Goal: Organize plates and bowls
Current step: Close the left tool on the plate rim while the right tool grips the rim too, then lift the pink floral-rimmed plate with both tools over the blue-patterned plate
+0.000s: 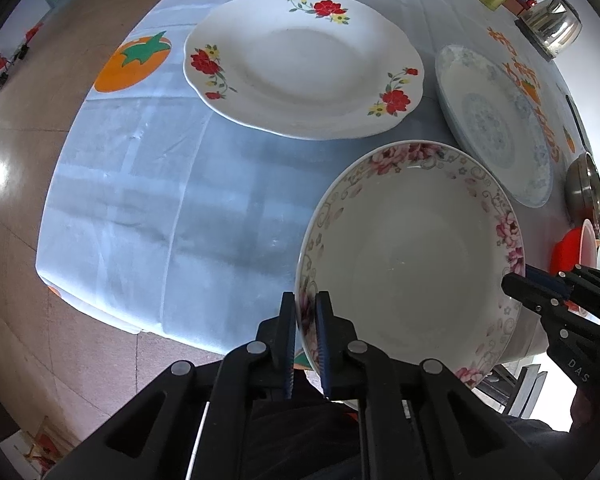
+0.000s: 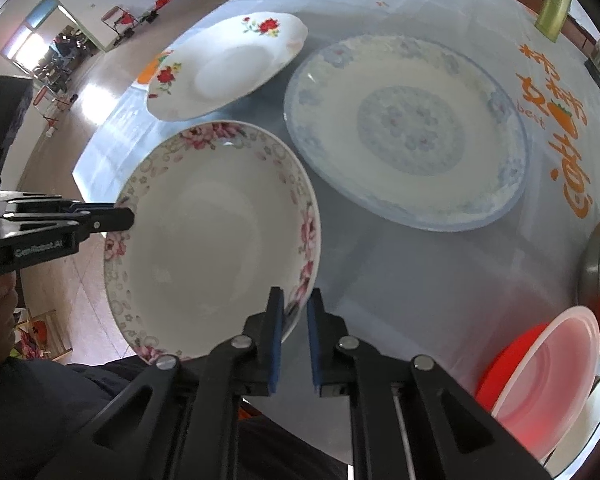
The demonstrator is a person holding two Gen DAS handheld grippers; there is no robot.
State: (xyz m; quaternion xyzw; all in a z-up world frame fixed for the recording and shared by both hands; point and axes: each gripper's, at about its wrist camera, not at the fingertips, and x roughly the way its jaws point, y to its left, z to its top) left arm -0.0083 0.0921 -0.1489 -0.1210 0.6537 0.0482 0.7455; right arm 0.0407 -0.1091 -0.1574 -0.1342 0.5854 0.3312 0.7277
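Both claws pinch the rim of the pink-flower bowl [image 1: 412, 256]: the left claw [image 1: 305, 320] on its left side, the right claw [image 2: 294, 316] on its right. It hangs over the near worktop [image 1: 148, 208]. The red-flower plate [image 1: 304, 64] and blue plate [image 2: 404, 128] lie apart, not stacked yet.

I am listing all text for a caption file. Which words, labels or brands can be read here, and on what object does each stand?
"DAS": black right gripper body, letters cut off by the edge.
"GenRobot.AI": black left gripper body, faint.
"best": light blue tablecloth, beside the orange characters.
Large orange characters on the tablecloth: not legible to me.
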